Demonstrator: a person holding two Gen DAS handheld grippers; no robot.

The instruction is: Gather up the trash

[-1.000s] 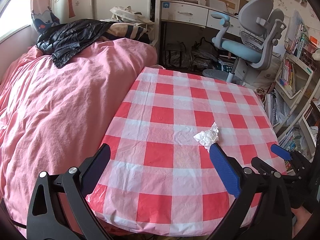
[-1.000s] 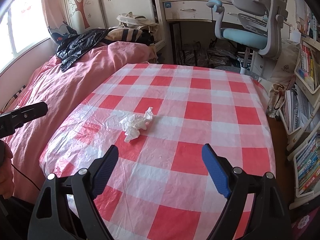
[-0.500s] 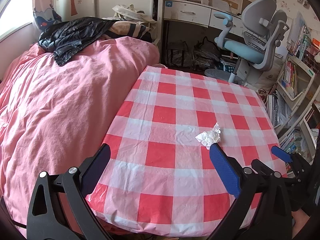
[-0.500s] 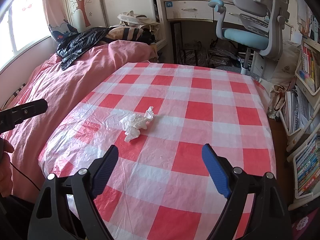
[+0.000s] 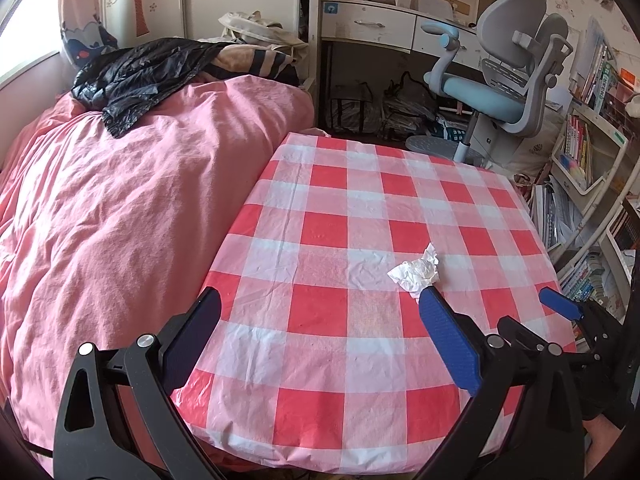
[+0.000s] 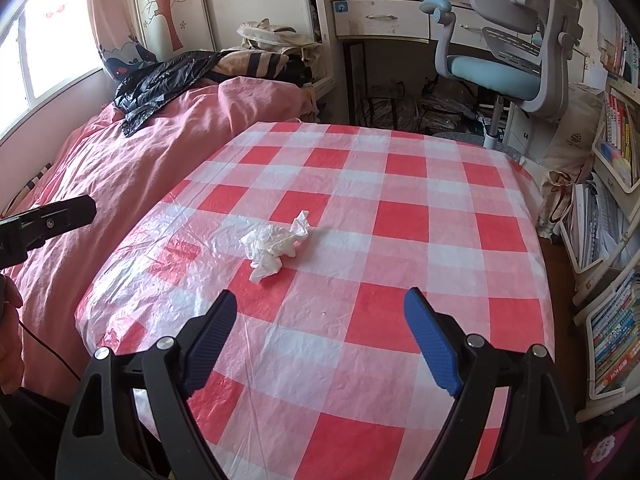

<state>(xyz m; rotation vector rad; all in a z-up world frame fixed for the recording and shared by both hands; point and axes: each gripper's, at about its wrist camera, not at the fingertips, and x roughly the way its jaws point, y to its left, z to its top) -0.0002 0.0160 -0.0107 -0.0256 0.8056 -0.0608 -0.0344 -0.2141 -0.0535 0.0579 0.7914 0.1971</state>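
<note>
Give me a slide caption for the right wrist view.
Open right gripper facing a crumpled tissue on the checkered tablecloth.

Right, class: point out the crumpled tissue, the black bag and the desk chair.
crumpled tissue (image 6: 274, 242), right wrist view, middle of the wad.
black bag (image 5: 132, 80), left wrist view, middle folds.
desk chair (image 6: 492, 74), right wrist view, blue seat.

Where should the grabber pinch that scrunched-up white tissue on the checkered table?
Pinch the crumpled white tissue around its thick bunched middle, probably coming down from above and the near side with the open right gripper. Its thin twisted ends look too floppy to hold.
</note>
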